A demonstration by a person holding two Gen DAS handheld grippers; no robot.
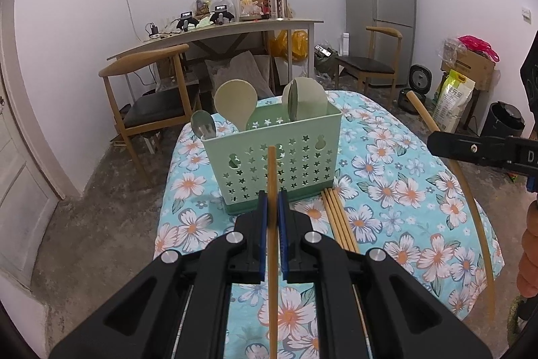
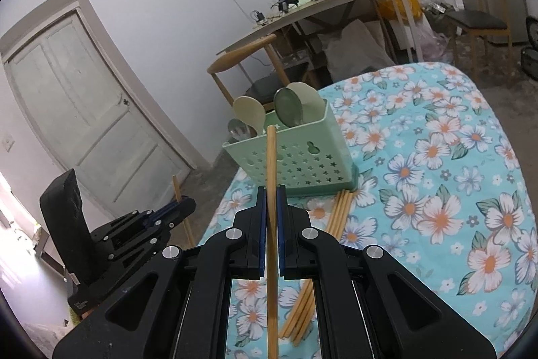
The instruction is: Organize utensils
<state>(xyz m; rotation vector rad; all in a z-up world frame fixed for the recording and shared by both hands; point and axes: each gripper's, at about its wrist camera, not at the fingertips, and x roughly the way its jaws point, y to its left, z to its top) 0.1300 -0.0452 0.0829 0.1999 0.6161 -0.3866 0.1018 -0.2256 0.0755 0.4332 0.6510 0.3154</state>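
Observation:
A green star-punched utensil holder [image 1: 296, 157] [image 2: 302, 157] stands on the floral tablecloth [image 1: 396, 190], with a metal spoon [image 1: 203, 123] and pale rice paddles [image 1: 235, 100] upright in it. My left gripper [image 1: 272, 195] is shut on a wooden chopstick [image 1: 271, 167] that points at the holder's front wall. My right gripper [image 2: 271, 195] is shut on another chopstick [image 2: 271, 157], whose tip reaches the holder's rim. Each gripper shows in the other's view: the right one [image 1: 432, 142] at the right, the left one [image 2: 190, 202] at the lower left. Several loose chopsticks [image 1: 338, 224] [image 2: 336, 217] lie in front of the holder.
Wooden chairs [image 1: 148, 90] [image 1: 373, 63] and a cluttered desk [image 1: 215, 36] stand behind the table. A fridge [image 1: 380, 5] is at the back right, a white door [image 2: 84, 110] at the left. A person's hand [image 1: 529, 244] shows at the right edge.

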